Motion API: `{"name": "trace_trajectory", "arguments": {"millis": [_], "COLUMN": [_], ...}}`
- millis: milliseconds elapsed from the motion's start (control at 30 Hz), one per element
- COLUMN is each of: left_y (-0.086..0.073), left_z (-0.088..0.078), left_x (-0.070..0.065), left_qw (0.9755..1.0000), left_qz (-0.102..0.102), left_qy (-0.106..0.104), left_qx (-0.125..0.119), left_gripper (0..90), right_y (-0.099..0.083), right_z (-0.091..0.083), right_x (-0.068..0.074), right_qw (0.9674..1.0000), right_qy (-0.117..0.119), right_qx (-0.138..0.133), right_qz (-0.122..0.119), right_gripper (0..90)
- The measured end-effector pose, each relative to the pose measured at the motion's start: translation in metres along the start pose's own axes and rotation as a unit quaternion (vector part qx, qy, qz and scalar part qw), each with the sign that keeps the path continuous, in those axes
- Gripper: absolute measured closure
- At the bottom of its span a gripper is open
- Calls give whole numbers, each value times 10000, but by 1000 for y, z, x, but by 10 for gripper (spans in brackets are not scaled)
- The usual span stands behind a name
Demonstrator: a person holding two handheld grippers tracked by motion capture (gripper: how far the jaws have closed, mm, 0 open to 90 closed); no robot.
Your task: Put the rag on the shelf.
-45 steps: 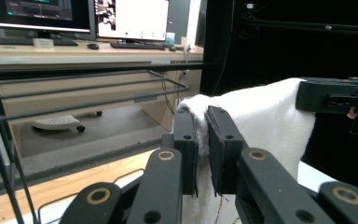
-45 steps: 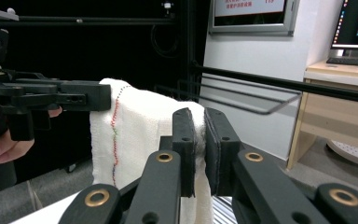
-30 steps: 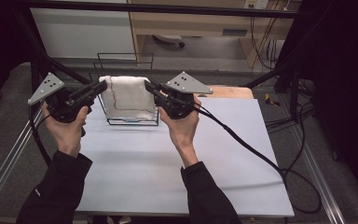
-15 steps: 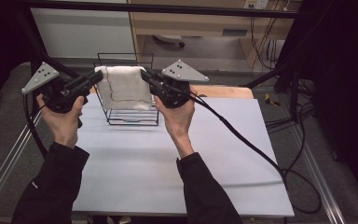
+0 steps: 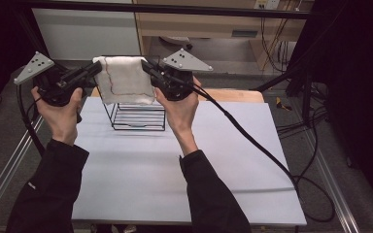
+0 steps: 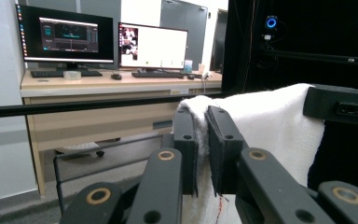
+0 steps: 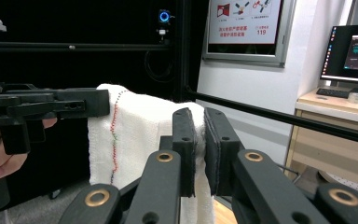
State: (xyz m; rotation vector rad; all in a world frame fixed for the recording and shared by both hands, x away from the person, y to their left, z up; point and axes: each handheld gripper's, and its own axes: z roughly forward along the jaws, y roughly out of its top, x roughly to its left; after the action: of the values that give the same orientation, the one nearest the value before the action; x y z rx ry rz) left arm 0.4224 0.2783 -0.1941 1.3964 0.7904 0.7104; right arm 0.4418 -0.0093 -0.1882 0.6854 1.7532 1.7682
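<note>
Hanging clear above the wire basket (image 5: 138,116), the white towel (image 5: 126,80) was clamped by the left tool (image 5: 96,69) and right tool (image 5: 145,67); placement remained undone.

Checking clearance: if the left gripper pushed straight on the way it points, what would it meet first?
Probably the right gripper. The left gripper points along the towel edge it pinches, toward the right one holding the other corner; depth is hard to judge.

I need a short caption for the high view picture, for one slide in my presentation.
Two hand-held grippers, left gripper and right gripper, hold a white towel by its top corners above a wire basket.
</note>
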Motion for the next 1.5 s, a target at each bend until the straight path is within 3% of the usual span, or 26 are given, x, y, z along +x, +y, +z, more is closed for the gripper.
{"name": "trace_trajectory", "arguments": {"millis": [500,933,1500], "left_y": [18,31,44], "left_z": [7,20,40], "left_x": [14,22,38], "left_qw": [9998,9998,9997], "left_qz": [-106,-92,-94], "left_qy": [35,102,217], "left_qx": [-157,-131,-115], "left_gripper": [826,826,826], "right_y": [20,37,42], "right_z": [19,32,54], "right_x": [-3,-11,-26], "right_qw": [9999,9997,9998], "right_qy": [-34,-144,-176], "right_qx": [-91,-86,-89], "right_qz": [-41,-152,-78], "right_gripper": [839,839,839]}}
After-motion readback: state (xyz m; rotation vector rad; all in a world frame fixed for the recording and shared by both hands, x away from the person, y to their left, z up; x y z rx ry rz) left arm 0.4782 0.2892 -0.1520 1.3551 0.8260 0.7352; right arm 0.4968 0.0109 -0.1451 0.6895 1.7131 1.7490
